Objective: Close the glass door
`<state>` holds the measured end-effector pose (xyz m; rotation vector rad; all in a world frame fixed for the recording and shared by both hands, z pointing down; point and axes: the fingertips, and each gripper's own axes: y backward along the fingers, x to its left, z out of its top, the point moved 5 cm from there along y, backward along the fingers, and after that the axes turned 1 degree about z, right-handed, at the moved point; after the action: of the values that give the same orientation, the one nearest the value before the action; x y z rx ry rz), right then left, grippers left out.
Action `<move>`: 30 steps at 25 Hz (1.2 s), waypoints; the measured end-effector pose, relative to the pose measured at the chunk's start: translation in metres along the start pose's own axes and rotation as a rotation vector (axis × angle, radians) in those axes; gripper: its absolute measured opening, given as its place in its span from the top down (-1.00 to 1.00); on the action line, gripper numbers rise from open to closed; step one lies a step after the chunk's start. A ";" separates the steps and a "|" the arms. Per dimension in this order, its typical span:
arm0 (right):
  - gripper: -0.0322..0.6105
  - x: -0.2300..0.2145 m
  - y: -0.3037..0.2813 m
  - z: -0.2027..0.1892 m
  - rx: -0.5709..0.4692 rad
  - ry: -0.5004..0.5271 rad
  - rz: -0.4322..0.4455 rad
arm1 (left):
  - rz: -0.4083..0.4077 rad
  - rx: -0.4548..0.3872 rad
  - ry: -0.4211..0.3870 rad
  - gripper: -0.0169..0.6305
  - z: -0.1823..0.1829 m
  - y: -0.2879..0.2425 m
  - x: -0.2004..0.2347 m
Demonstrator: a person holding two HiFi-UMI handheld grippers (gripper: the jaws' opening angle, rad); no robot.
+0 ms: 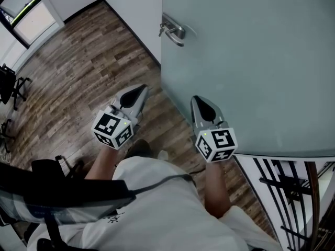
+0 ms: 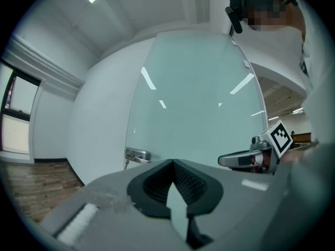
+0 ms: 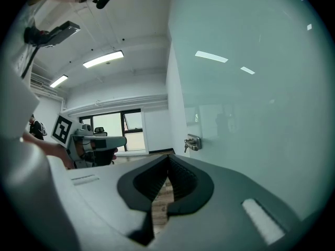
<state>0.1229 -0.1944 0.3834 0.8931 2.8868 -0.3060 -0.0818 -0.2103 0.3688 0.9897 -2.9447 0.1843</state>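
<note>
**A:** Where is the glass door?

**B:** The glass door [image 1: 251,61] fills the upper right of the head view as a frosted, pale green pane. Its metal handle [image 1: 172,31] sits at the pane's left edge, near the top centre of the frame.

**A:** And the two grippers?

**B:** Both are in the middle of the frame, pointing up the picture. The left gripper [image 1: 140,92] is left of centre over the wooden floor [image 1: 78,72], apart from the pane. The right gripper [image 1: 199,102] is right of centre, and its tip overlaps the pane's lower left part. I cannot tell whether it touches the glass.

**A:** How do the fingers stand?

**B:** Each gripper's own view shows its tips pressed together with nothing between them.

**A:** Anything else around?

**B:** Black office chairs [image 1: 10,85] stand at the left edge and a window [image 1: 23,7] is in the upper left corner. A black metal railing [image 1: 293,192] is in the lower right. The person's white shirt [image 1: 172,213] fills the bottom.
</note>
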 end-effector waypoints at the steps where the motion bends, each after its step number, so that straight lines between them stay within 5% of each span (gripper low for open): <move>1: 0.87 -0.001 0.000 0.001 -0.001 -0.001 0.004 | 0.005 0.002 -0.001 0.93 0.000 0.000 0.000; 13: 0.87 -0.017 -0.040 0.006 0.016 0.011 -0.007 | -0.010 0.010 -0.002 0.93 0.001 -0.033 0.033; 30: 0.87 -0.031 -0.152 0.039 0.043 0.063 -0.105 | -0.117 -0.017 0.007 0.93 0.024 -0.094 0.136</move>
<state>0.0643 -0.3426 0.3749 0.7727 3.0021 -0.3574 -0.1330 -0.3692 0.3639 1.1525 -2.8654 0.1588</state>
